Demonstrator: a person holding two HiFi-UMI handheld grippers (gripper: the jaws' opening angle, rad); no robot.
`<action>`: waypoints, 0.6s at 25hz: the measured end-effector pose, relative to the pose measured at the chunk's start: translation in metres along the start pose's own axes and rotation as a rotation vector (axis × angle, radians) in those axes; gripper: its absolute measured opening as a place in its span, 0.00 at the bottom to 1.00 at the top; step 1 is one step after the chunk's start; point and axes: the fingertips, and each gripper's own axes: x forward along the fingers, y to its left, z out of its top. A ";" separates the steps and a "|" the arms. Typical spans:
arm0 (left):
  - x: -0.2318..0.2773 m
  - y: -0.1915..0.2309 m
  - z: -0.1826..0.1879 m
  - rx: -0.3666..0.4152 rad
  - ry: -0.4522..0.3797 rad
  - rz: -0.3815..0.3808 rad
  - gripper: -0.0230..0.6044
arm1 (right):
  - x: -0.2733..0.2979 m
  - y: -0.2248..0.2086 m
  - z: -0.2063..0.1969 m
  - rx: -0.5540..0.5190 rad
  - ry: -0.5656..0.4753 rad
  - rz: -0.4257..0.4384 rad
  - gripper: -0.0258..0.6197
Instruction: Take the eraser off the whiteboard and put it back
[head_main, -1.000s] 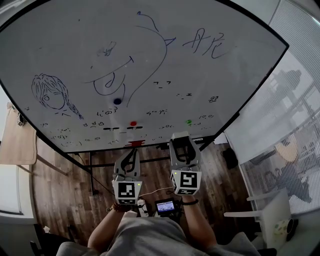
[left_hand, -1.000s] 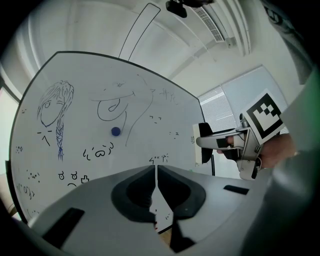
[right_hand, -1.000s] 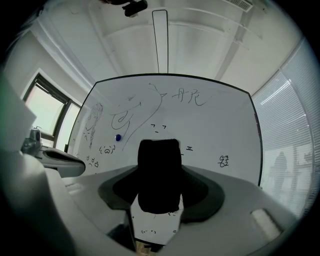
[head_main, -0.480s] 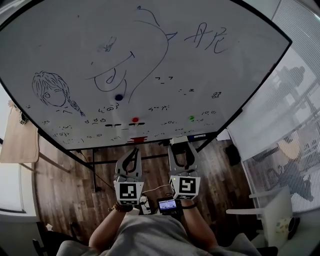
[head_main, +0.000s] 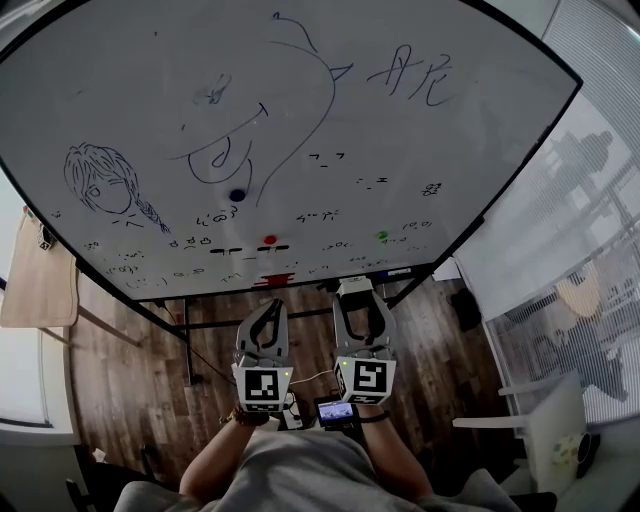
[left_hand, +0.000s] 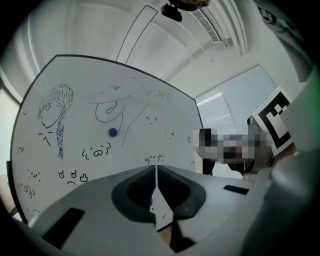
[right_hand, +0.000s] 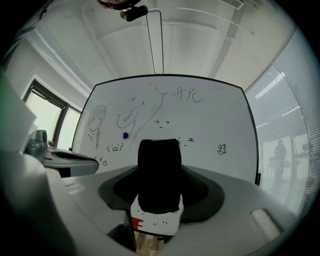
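Left jaws (left_hand: 156, 169) shut tip to tip, nothing in them. Right jaws (head_main: 360, 292) stand fairly wide and clamp the eraser (right_hand: 159, 172), pads on both its sides.

Eraser: long axis runs 6 to 12 in the right gripper view. It stands upright, with the top end poking above my jaw tips toward 12 and the black face toward the camera. There is a white patch with red print just under it; I can't tell if that is part of the eraser.

Only the right gripper view shows that black face. In the head view my right jaws wrap round it and it's barely readable. The left gripper view shows only the right marker cube at 3, no eraser. Only the head view shows the wooden floor (head_main: 130, 380) and the red magnet (head_main: 269, 240).

Beyond the tips, at 12, is the whiteboard (head_main: 420, 170), with doodles and a blue magnet (head_main: 237, 195).

Versus a second ago: my right jaws overlapped the board's lower edge and now sit below it, nearer my body. The grip is unchanged. My left jaws have hardly moved.
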 end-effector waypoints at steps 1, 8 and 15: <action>0.000 -0.001 0.000 -0.002 0.002 -0.001 0.05 | -0.001 0.000 -0.001 -0.001 0.003 -0.001 0.41; 0.001 -0.001 -0.001 0.003 0.000 -0.001 0.05 | 0.000 -0.002 -0.004 0.004 0.007 -0.003 0.41; 0.003 0.000 0.001 0.001 -0.002 0.004 0.05 | 0.001 -0.004 -0.003 0.004 0.004 -0.004 0.41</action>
